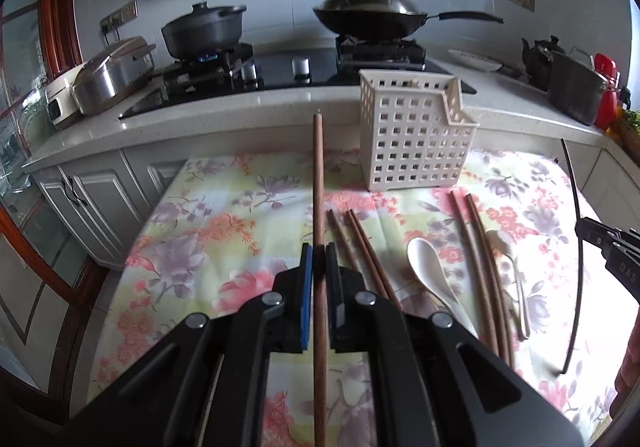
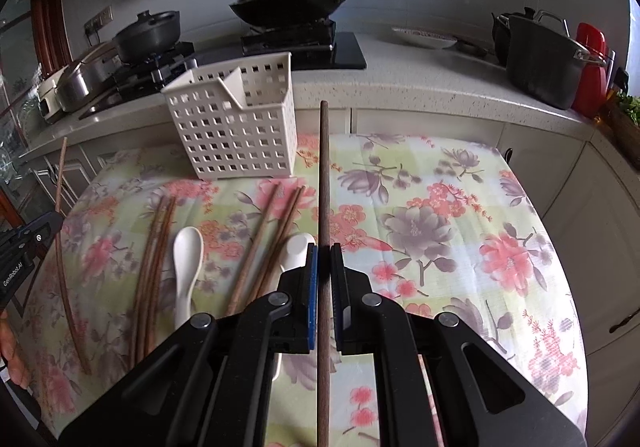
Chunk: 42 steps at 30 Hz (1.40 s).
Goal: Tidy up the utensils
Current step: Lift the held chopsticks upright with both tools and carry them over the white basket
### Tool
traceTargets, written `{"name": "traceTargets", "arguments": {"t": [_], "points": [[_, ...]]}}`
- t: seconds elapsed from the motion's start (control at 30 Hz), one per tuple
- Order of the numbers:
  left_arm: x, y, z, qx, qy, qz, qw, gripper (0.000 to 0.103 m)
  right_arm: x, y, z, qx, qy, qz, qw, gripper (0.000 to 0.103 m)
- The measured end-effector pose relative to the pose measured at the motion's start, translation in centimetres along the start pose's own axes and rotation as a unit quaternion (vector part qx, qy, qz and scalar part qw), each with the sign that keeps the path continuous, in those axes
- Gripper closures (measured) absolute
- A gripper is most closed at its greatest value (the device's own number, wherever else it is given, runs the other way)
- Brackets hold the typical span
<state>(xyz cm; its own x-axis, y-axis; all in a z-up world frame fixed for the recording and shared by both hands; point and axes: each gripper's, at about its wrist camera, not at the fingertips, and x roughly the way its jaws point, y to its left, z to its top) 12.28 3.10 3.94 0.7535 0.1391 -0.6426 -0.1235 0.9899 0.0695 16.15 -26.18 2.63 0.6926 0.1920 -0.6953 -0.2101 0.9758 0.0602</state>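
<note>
My left gripper (image 1: 319,247) is shut on a brown chopstick (image 1: 318,175) that points toward the white perforated utensil basket (image 1: 412,135). My right gripper (image 2: 324,246) is shut on another brown chopstick (image 2: 325,167), just right of the basket (image 2: 236,127). On the floral cloth lie two pairs of chopsticks (image 1: 360,243) (image 1: 478,251), also in the right wrist view (image 2: 154,259) (image 2: 268,239), and two white spoons (image 1: 430,267) (image 2: 188,267) (image 2: 298,247). The right gripper and its chopstick show at the left wrist view's right edge (image 1: 600,239).
Behind the cloth-covered table (image 2: 460,207) runs a counter with a gas stove (image 1: 280,67), a lidded pot (image 1: 204,31), a wok (image 1: 368,15), an appliance (image 1: 108,75) at left and a dark pot (image 2: 548,59) and red object (image 2: 592,63) at right.
</note>
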Motion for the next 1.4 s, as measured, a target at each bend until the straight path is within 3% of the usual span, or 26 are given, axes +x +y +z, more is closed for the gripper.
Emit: {"name": "traceTargets", "arguments": {"t": [0.43, 0.73, 0.87, 1.17, 1.4], "points": [[-3.6, -0.2, 0.2, 0.003, -0.027, -0.011, 0.9996, 0.097, -3.9, 0.5, 0.4, -0.001, -0.032, 0.01, 0.999, 0.095], [-4.8, 0.4, 4.3, -0.021, -0.05, -0.081, 0.9953, 0.097, -5.1, 0.2, 2.7, 0.003, -0.045, 0.03, 0.999, 0.095], [-5.3, 0.2, 8.4, -0.026, -0.076, -0.101, 0.9916, 0.097, -5.5, 0.2, 5.9, 0.001, -0.054, 0.049, 0.997, 0.095], [-3.2, -2.0, 19.3, -0.026, -0.112, -0.133, 0.9844, 0.097, -5.1, 1.5, 17.7, -0.01, -0.11, 0.063, 0.992, 0.095], [1.2, -2.4, 24.9, -0.041, -0.121, -0.128, 0.9835, 0.097, -0.5, 1.4, 24.7, 0.03, -0.136, 0.094, 0.986, 0.095]]}}
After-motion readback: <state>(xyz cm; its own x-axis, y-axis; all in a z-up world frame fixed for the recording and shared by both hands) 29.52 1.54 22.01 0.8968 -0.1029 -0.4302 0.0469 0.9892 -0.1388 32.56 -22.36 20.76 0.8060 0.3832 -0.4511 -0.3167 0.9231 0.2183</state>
